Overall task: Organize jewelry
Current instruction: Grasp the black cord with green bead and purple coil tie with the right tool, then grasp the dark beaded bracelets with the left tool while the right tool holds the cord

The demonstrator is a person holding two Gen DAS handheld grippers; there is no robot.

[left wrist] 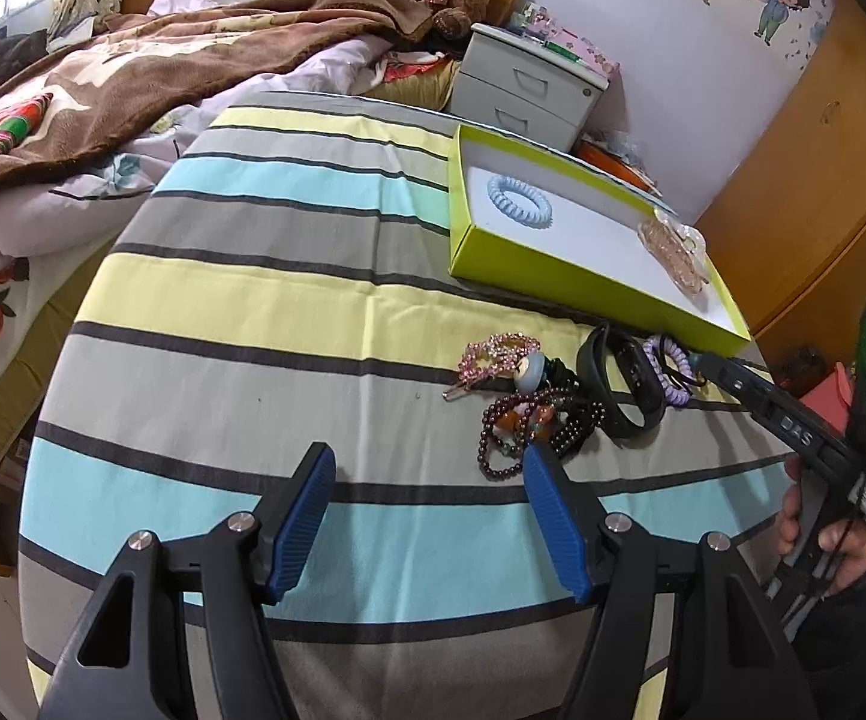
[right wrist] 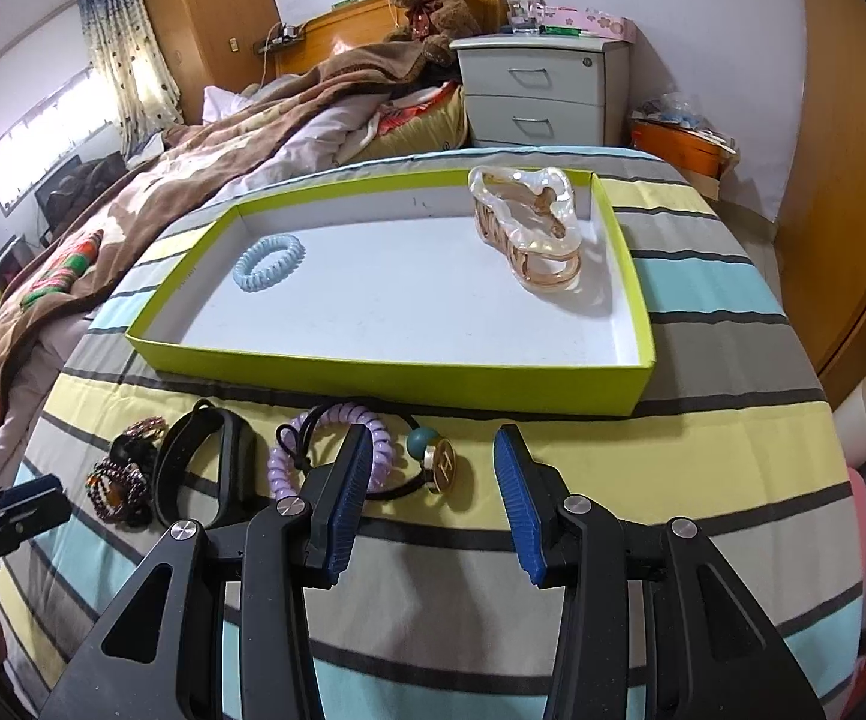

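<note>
Both jaws stand apart, nothing between them: the left hand-held gripper (left wrist: 427, 501) beside a tangled bead bracelet heap (left wrist: 532, 426), the right hand-held gripper (right wrist: 433, 495) partly hiding a purple coil tie (right wrist: 337, 450). In the green box (right wrist: 385, 375) lie a blue coil tie (right wrist: 269, 262) and claw clip (right wrist: 529, 228).

The right gripper (left wrist: 700, 363) carries white letters along its black body — they read roughly "DAS". A gold round charm (right wrist: 446, 464) on a black hair tie shows one raised letter — "H".
</note>
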